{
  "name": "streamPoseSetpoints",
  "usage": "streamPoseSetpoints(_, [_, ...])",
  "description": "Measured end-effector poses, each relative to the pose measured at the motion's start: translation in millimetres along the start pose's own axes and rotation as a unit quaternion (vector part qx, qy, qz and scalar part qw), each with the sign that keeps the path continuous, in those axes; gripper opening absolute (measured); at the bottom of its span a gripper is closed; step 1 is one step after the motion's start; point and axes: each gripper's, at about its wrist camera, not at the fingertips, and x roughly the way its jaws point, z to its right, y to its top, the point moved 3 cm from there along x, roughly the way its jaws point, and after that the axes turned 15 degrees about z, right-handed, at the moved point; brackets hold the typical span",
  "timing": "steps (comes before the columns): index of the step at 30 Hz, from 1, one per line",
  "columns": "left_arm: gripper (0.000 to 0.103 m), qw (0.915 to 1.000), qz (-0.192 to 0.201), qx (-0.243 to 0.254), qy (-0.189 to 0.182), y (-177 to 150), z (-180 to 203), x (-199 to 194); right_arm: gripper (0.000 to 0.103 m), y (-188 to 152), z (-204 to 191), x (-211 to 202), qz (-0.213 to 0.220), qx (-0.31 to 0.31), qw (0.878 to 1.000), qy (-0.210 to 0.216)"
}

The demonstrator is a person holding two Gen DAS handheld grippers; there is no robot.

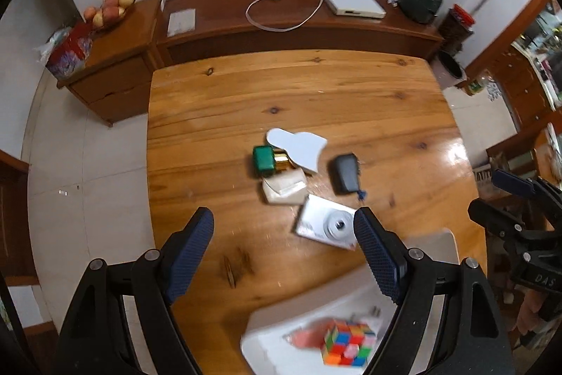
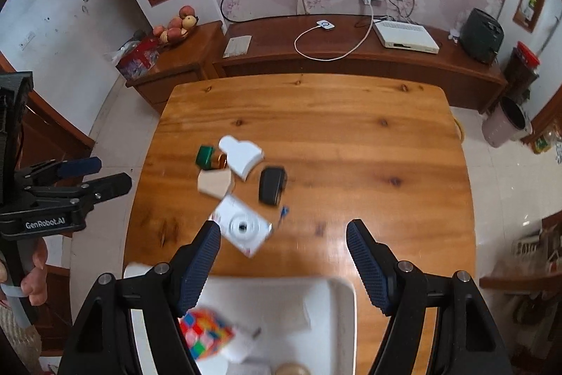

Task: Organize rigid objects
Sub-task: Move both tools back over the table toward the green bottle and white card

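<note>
On the wooden table point(image 1: 298, 86) lie a silver compact camera point(image 1: 325, 227), a black adapter point(image 1: 345, 173), a green box point(image 1: 263, 160), a beige box point(image 1: 284, 188) and a white curved card point(image 1: 298, 146). A white bin point(image 1: 274, 333) at the near edge holds a colourful puzzle cube point(image 1: 347, 343). My left gripper point(image 1: 284, 252) hangs open above the table, nothing between its fingers. My right gripper point(image 2: 282, 255) is open and empty too, above the bin point(image 2: 337, 311), with the camera point(image 2: 242, 227) just past its left finger. The cube point(image 2: 203, 333) sits low in that view.
A low wooden cabinet point(image 2: 351, 58) runs along the far wall with a white set-top box point(image 2: 405, 39), cables and a dark appliance point(image 2: 481, 36). A fruit bowl point(image 2: 175, 27) stands on the side unit. A pink waste bin point(image 2: 505, 125) sits on the floor at the right.
</note>
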Motion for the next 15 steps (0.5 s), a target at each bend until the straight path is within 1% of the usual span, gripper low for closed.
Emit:
streamPoseSetpoints(3, [0.084, 0.9998, -0.020, -0.007, 0.006, 8.9, -4.7, 30.6, 0.075, 17.0, -0.5, 29.8, -0.007, -0.008, 1.000, -0.002])
streamPoseSetpoints(6, [0.084, 0.9990, -0.041, -0.015, 0.009, 10.5, -6.3, 59.8, 0.075, 28.9, 0.9, 62.3, -0.017, -0.012, 1.000, -0.006])
streamPoseSetpoints(12, [0.084, 0.9966, -0.076, -0.024, 0.021, 1.7, -8.0, 111.1, 0.075, 36.0, 12.5, 122.2, -0.047, 0.009, 0.999, -0.010])
streamPoseSetpoints(15, [0.084, 0.9956, -0.084, -0.033, 0.024, -3.2, -8.6, 128.9, 0.075, 36.0, 18.3, 146.5, -0.066, 0.028, 0.997, 0.001])
